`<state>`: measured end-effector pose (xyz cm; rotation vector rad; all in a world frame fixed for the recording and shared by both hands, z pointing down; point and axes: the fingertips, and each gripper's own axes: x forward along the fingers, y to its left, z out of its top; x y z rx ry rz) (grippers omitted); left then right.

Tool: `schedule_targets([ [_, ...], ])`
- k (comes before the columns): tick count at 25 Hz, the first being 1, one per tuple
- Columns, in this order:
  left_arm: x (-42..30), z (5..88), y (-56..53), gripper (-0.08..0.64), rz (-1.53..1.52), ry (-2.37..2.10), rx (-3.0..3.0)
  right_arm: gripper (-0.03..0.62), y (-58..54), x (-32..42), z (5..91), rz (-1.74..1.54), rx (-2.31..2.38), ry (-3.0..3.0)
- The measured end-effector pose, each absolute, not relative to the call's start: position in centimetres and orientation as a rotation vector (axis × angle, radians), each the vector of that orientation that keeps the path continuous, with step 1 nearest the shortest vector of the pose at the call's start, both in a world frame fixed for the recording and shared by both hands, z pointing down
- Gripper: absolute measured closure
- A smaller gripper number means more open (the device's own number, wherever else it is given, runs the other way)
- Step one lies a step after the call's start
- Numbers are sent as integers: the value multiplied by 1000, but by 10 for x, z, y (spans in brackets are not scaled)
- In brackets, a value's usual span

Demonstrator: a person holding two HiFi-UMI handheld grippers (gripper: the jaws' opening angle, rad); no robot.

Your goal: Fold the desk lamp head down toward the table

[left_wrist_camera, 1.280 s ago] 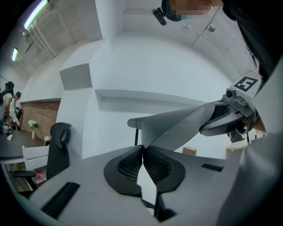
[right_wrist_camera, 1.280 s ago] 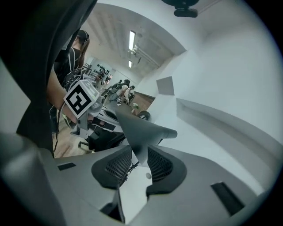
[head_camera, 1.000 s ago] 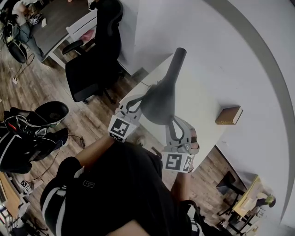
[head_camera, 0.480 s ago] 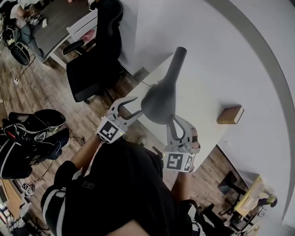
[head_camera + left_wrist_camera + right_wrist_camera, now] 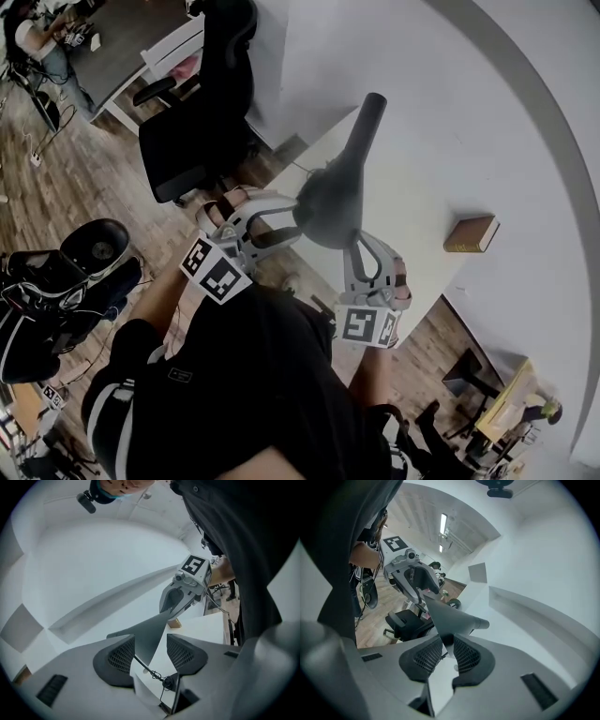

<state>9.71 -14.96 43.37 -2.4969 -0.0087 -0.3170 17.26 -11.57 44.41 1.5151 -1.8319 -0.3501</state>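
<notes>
Seen from above, the dark grey cone of the desk lamp head covers its own base, and the person's dark torso cuts off the near edge of the white surface. The left gripper, at 9 o'clock of the head, has just been opening its jaws. They stand released and wide apart, with the head's thin rim between them but not gripped. The right gripper, at 5 o'clock, is clenched on the rim, both pads pressing it. The lamp stands close to the surface's left edge, with a black office chair beyond at 10 o'clock. Bare surface lies toward a brown book at 3 o'clock, well apart.
</notes>
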Motion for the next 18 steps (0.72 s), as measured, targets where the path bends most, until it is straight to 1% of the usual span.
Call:
schedule_targets([
  [3,104,440,-149,337,-379,-60,-2421,503,-115,173,445,-350,1516,-1832],
  [4,105,441,-149,350,-394,-65,-2402,503,-115,173,444,-350,1518,-1833],
  [9,109,447,-153,449,-426,-42,-2366,503,-113,172,443,-348,1525,-1833],
  [18,110,463,-148,445,-446,-24,-2342,492,-108,173,458,-332,1506,-1812],
])
